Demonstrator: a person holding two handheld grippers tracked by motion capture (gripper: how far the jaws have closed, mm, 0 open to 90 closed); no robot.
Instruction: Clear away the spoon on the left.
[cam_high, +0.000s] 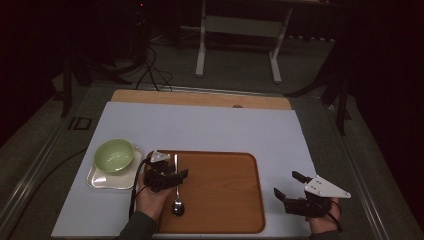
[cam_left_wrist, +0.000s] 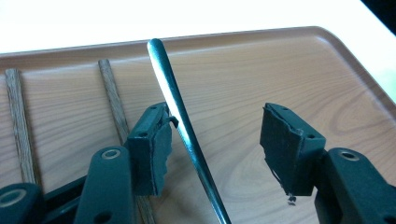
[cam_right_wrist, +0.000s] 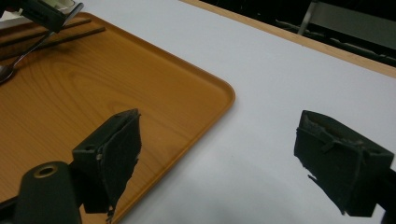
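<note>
Apparently the spoon (cam_left_wrist: 187, 130) is already laid down on the wooden tray (cam_left_wrist: 280, 74): the left gripper (cam_left_wrist: 212, 144) has its fingers spread, the handle lying between them, close against one pad (cam_left_wrist: 156, 149) and well clear of the other, so nothing is pinched. Just past those fingers two chopsticks (cam_left_wrist: 112, 98) lie side by side on the tray, and farther off sits a green bowl (cam_high: 114, 155). The right gripper (cam_right_wrist: 219, 154) waits beside the tray, fingers wide and empty, so what remains is likely just drawing the left hand away.
</note>
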